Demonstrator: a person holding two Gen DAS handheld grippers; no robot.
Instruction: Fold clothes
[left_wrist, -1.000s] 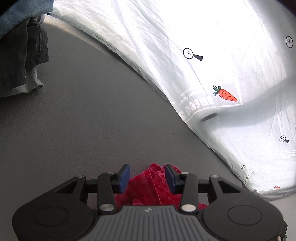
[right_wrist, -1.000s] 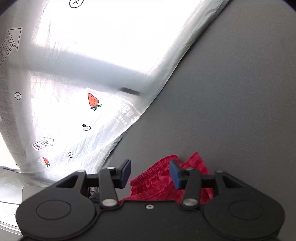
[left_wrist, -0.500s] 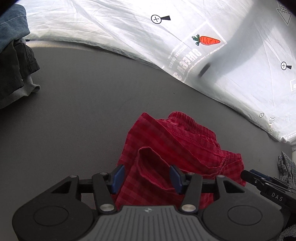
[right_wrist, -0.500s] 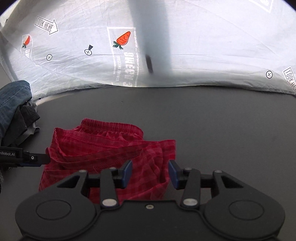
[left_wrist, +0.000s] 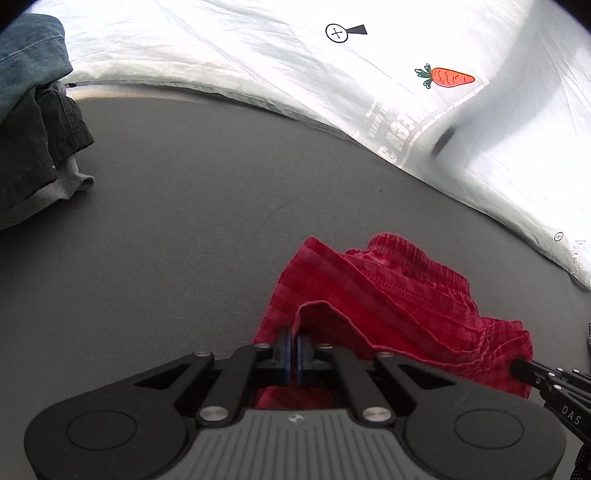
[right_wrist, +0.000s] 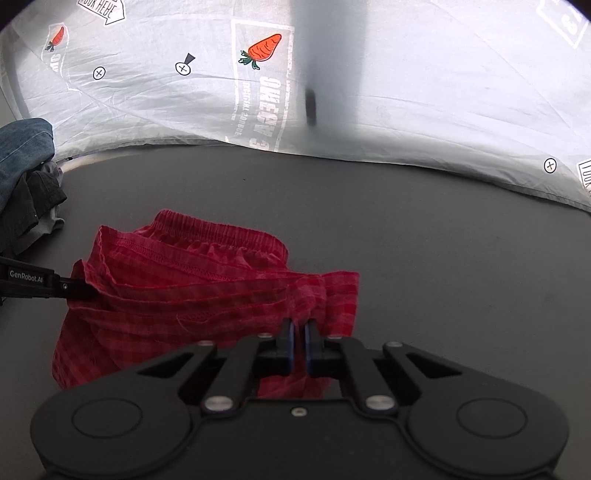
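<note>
A pair of red checked shorts (left_wrist: 388, 306) lies crumpled on the dark grey table (left_wrist: 166, 221), its elastic waistband on the far side. My left gripper (left_wrist: 294, 338) is shut on a raised fold at the shorts' left edge. My right gripper (right_wrist: 299, 326) is shut on a bunched bit of the shorts (right_wrist: 192, 288) at their right edge. The left gripper's tip (right_wrist: 79, 290) shows in the right wrist view, pinching the left edge. The right gripper's tip (left_wrist: 521, 369) shows in the left wrist view, at the right edge.
A pile of clothes, blue denim (left_wrist: 29, 59) over dark and grey garments (left_wrist: 33, 155), sits at the table's far left; it also shows in the right wrist view (right_wrist: 26, 192). A white printed sheet with carrots (right_wrist: 332, 85) hangs behind the table's far edge.
Both grippers, open over the shorts half a second ago, have closed on the cloth. The cloth between them has pulled up into folds.
</note>
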